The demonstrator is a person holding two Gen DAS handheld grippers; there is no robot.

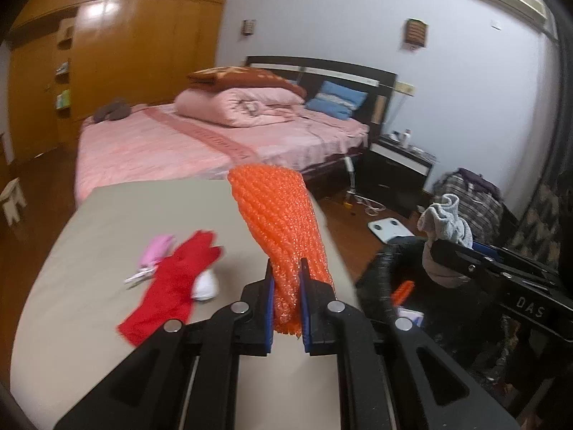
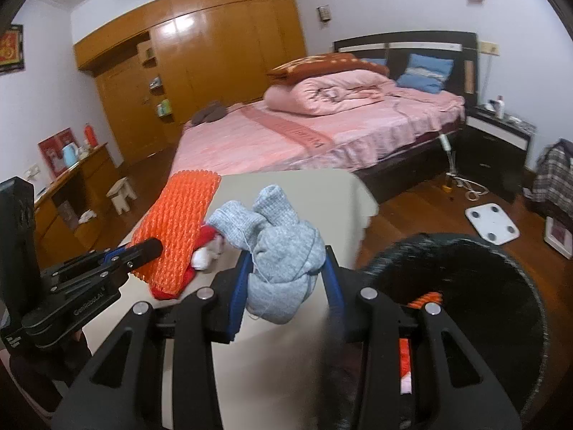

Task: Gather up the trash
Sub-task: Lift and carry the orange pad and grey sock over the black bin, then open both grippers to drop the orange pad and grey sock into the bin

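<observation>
My left gripper (image 1: 286,277) is shut on an orange foam net sleeve (image 1: 277,215), which sticks up and forward from the pads above the beige table (image 1: 107,222). The same sleeve (image 2: 175,225) and left gripper (image 2: 143,249) show at the left of the right wrist view. My right gripper (image 2: 286,268) is shut on a bunched grey knitted cloth (image 2: 283,251), also seen as the grey cloth (image 1: 446,222) at the right of the left wrist view. A round black bin (image 2: 465,286) stands just right of the table, with orange scraps inside. A red glove (image 1: 172,283) lies on the table.
On the table beside the red glove lie a pink item (image 1: 157,249) and a white wad (image 1: 206,286). Beyond the table stand a pink bed (image 2: 304,132), a dark nightstand (image 2: 497,136) and wooden wardrobes (image 2: 200,57). A white scale (image 2: 492,224) lies on the wooden floor.
</observation>
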